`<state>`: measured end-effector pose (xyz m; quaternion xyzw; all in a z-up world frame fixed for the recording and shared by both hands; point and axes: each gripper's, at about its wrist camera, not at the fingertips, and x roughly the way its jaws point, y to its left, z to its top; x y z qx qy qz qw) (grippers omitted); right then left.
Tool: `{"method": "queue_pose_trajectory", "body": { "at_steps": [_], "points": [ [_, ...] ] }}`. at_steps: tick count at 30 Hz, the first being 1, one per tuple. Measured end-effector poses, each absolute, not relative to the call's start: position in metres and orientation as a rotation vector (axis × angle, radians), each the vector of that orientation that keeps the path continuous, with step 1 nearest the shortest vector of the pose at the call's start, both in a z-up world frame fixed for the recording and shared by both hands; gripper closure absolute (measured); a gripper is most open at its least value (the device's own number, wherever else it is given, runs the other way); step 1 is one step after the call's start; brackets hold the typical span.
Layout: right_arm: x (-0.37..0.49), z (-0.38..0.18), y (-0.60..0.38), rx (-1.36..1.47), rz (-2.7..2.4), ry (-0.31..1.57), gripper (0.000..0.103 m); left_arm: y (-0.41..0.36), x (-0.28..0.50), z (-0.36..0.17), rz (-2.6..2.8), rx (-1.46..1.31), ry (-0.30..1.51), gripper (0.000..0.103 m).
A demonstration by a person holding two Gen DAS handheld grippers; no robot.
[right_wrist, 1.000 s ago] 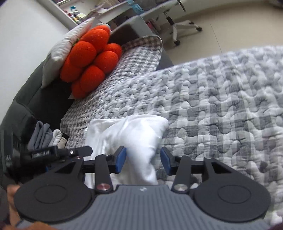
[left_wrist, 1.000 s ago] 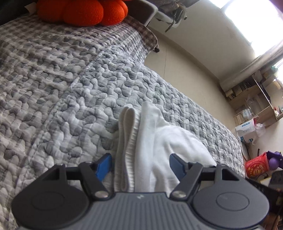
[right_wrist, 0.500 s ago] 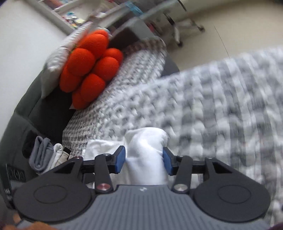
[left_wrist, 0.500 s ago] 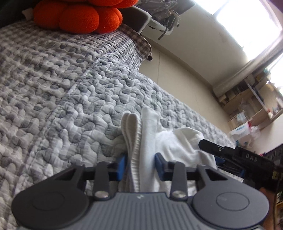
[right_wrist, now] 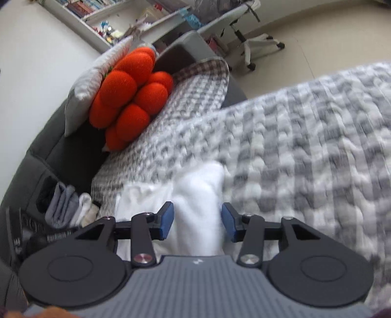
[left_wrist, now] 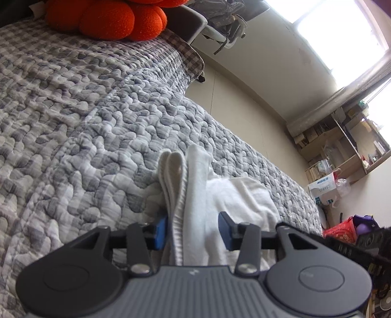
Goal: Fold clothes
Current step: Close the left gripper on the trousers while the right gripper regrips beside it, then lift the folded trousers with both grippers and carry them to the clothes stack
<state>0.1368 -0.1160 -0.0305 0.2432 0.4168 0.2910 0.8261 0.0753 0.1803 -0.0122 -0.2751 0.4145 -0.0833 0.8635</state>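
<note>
As we look along the left gripper (left_wrist: 193, 230), we see the white garment (left_wrist: 195, 186) lying on the grey quilted bedspread (left_wrist: 85, 122), its ribbed folded edge running up between the blue pads (left_wrist: 160, 231). The jaws stand part-way apart; the left pad touches the ribbed edge, while the right pad sits just off the cloth, so we cannot tell whether they grip. An orange cushion (left_wrist: 107, 17) rests at the far end of the bed, and wooden shelves (left_wrist: 342, 146) line the wall to the right.

Over to the right wrist view, where the picture is blurred: the right gripper (right_wrist: 198, 222) has its jaws spread fairly wide, with a bunched fold of the white garment (right_wrist: 198, 195) between them, neither pad clearly pressing it. The orange cushion (right_wrist: 129, 97) leans against a pale pillow (right_wrist: 97, 80), and folded grey clothes (right_wrist: 61, 203) sit at the left.
</note>
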Motion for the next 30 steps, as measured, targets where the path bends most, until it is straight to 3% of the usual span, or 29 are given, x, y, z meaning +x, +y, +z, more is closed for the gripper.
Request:
{"method": "queue_pose_trajectory", "body": {
  "at_steps": [6, 7, 10, 15, 30],
  "points": [
    [0.132, -0.034, -0.112, 0.547, 0.656, 0.919, 0.055, 0.175, 0.076, -0.014, -0.174, -0.571, 0.874, 0.064],
    [0.131, -0.032, -0.107, 0.521, 0.653, 0.914, 0.058, 0.175, 0.077, -0.015, -0.176, -0.582, 0.882, 0.072],
    [0.128, -0.028, -0.096, 0.449, 0.628, 0.904, 0.076, 0.179, 0.078, -0.018, -0.165, -0.604, 0.891, 0.083],
    [0.125, -0.026, -0.094, 0.448, 0.605, 0.896, 0.082, 0.180, 0.075, -0.017, -0.148, -0.627, 0.882, 0.086],
    [0.105, 0.013, -0.083, 0.449, 0.607, 0.761, 0.082, 0.193, 0.054, 0.023, -0.180, -0.707, 0.730, 0.086]
  ]
}}
